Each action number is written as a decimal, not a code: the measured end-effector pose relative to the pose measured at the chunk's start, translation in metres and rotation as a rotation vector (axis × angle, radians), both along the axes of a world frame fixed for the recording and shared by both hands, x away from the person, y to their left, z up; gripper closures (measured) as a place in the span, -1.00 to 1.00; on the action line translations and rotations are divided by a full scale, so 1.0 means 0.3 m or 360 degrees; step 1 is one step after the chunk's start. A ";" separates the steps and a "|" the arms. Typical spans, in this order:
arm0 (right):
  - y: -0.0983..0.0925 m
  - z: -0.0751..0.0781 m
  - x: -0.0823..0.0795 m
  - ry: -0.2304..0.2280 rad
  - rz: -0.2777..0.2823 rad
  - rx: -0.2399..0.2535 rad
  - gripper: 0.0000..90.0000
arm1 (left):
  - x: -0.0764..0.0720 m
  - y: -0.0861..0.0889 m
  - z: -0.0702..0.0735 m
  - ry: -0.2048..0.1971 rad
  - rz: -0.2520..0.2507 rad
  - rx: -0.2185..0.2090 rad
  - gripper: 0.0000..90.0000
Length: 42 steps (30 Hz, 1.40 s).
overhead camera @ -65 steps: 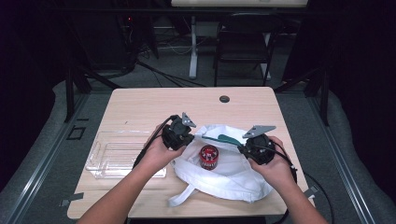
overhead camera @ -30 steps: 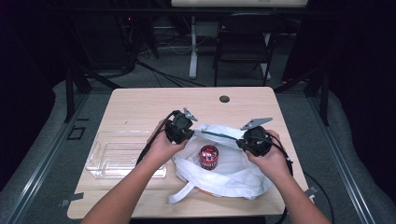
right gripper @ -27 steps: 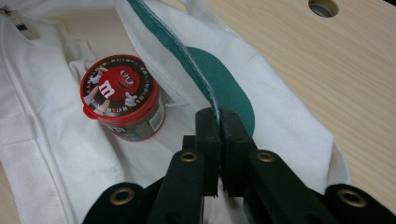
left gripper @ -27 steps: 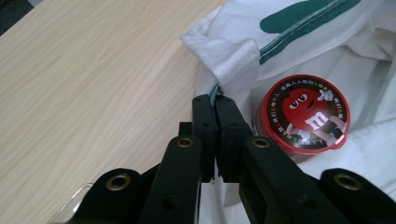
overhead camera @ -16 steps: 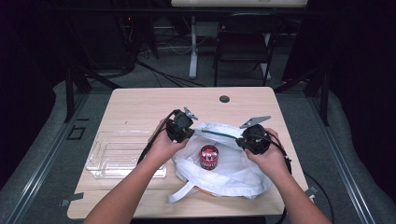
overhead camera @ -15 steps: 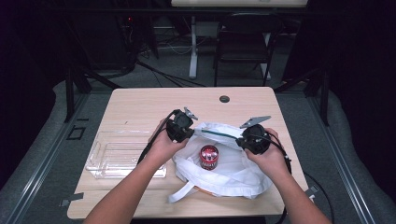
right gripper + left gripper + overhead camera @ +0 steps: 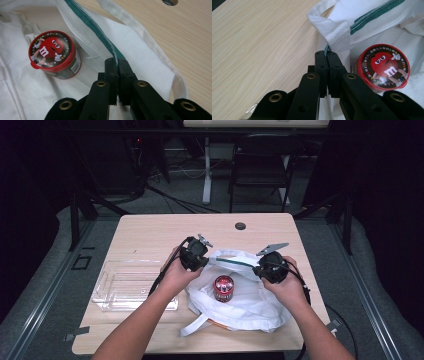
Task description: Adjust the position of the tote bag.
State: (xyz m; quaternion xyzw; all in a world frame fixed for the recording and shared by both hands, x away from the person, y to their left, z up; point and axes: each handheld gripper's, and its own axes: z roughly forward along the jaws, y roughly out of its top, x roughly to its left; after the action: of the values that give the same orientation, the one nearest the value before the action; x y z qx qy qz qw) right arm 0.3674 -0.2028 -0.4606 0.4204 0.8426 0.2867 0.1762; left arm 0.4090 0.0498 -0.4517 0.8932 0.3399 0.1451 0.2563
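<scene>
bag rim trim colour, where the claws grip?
Green, on the white bag; trim is clearest in the right gripper view.

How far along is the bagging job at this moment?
Done, it seems: the red-lidded candy tub stands upright on the white cloth bag, apparently within its opened mouth. In hand: the left gripper and right gripper are each clamped on the bag's green-trimmed rim, holding it stretched between them. Left: probably lifting or closing the bag. The clear plastic tray lies beside it.
</scene>
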 end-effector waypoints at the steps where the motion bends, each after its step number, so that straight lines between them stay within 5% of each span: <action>1: 0.000 0.000 0.001 0.0005 0.0004 -0.0002 0.96 | 0.004 -0.001 -0.002 0.0000 0.0004 -0.0004 0.97; 42: -0.005 -0.055 0.094 0.0048 -0.0116 0.0004 0.96 | 0.087 -0.038 -0.054 0.0063 0.0091 0.0025 0.97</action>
State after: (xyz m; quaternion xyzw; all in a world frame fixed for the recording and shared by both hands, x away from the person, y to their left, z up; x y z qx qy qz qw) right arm 0.3955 -0.2042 -0.4773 0.4554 0.8289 0.2747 0.1733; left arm 0.4351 0.0383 -0.4680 0.8877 0.3692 0.1374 0.2384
